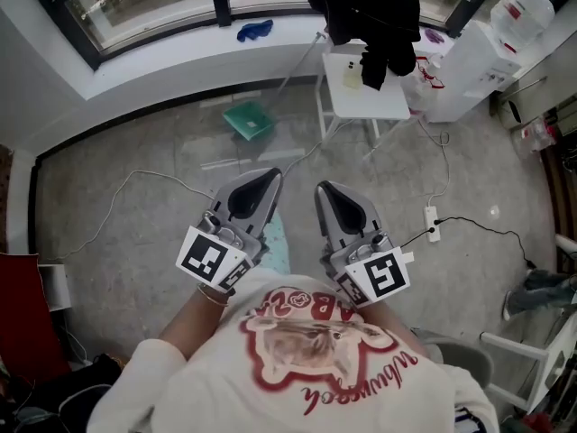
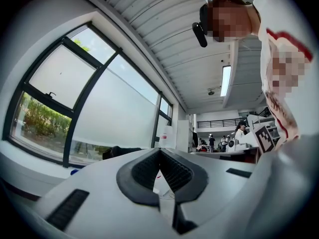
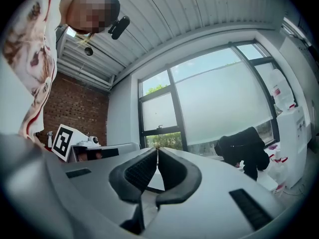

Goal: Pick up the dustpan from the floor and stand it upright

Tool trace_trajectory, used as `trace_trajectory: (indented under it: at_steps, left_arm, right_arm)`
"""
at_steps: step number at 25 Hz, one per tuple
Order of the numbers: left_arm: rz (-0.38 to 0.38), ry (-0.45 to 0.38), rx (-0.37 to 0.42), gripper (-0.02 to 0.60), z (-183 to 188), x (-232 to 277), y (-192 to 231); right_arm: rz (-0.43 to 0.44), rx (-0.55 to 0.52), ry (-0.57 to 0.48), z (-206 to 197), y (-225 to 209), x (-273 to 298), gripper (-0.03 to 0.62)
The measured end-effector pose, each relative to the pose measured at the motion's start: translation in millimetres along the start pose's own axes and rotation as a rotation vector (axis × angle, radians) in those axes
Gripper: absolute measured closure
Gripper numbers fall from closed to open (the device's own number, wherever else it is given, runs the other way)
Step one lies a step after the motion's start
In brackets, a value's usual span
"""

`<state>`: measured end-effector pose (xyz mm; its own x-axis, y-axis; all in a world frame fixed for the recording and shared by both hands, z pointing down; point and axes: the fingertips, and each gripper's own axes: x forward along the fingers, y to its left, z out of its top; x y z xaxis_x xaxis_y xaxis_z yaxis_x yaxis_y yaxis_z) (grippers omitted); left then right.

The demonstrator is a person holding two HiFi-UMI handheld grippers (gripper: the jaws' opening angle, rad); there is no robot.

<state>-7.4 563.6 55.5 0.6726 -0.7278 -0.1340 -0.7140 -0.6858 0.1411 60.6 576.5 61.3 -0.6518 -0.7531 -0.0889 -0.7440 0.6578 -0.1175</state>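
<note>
A green dustpan (image 1: 248, 120) lies on the grey floor near the window wall, well ahead of both grippers. I hold the two grippers side by side close to my chest, pointing forward and about level. The left gripper (image 1: 270, 178) has its jaws together with nothing between them, and its own view shows the tips meeting (image 2: 159, 150) against the window. The right gripper (image 1: 323, 189) is likewise shut and empty, its tips touching (image 3: 157, 149). Neither gripper view shows the dustpan. A pale teal strip (image 1: 279, 242) lies on the floor below the grippers.
A white chair (image 1: 365, 97) with black clothing (image 1: 370, 16) draped over it stands right of the dustpan. A power strip (image 1: 432, 224) and cables (image 1: 135, 177) lie on the floor. White containers (image 1: 473, 57) stand at the back right, and a blue item (image 1: 254, 31) rests on the sill.
</note>
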Motion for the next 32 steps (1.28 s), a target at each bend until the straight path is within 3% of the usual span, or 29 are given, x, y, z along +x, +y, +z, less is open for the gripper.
trace_trajectory:
  at_steps: [6,16,20,25,32]
  left_arm:
    - [-0.027,-0.012,-0.013,0.578,-14,83,83]
    - [-0.079,0.075,-0.014,0.578,-3,244,290]
    - [-0.097,0.081,-0.015,0.578,2,298,351]
    - [-0.105,0.099,-0.064,0.578,-12,334,388]
    - [-0.090,0.161,-0.112,0.578,-48,346,395]
  right_arm:
    - [-0.035,-0.018,0.011,-16,-73,82,0.566]
    - [-0.096,0.045,0.004,-14,-218,311,0.566]
    - [-0.110,0.040,0.000,-8,-261,379,0.566]
    - [-0.155,0.052,0.024,-15,-294,412,0.566]
    - [-0.174,0.131,0.100,-59,-315,410,0.566]
